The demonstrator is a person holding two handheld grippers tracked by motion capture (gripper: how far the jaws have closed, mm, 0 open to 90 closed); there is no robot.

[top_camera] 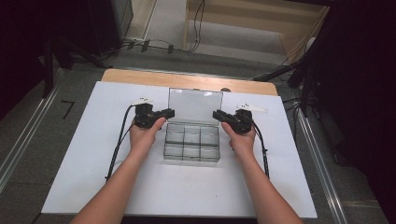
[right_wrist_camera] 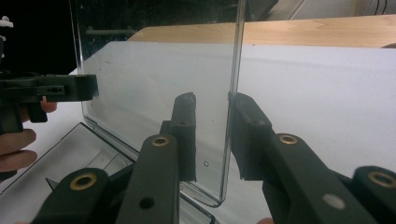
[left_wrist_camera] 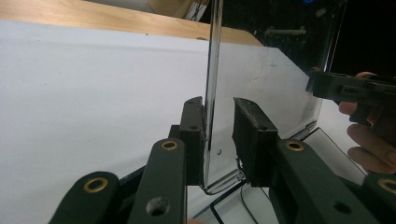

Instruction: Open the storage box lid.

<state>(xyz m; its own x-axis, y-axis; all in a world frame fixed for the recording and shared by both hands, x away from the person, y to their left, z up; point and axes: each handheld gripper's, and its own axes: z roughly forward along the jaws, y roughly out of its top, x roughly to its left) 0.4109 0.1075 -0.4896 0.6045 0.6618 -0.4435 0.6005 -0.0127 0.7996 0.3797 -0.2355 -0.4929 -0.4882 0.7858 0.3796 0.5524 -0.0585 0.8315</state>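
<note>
Clear plastic box sits mid-table on the white sheet, its lid standing upright. Left gripper and right gripper each straddle a side edge of the lid, jaws spread, one pad touching, not pinching. Guessing the lid's about to be closed; compartments look empty.

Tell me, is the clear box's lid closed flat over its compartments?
No, the lid stands upright behind the open compartments.

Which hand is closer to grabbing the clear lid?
Probably left: the left gripper straddles the lid with little gap. The right gripper has fingers standing wider around it.
</note>
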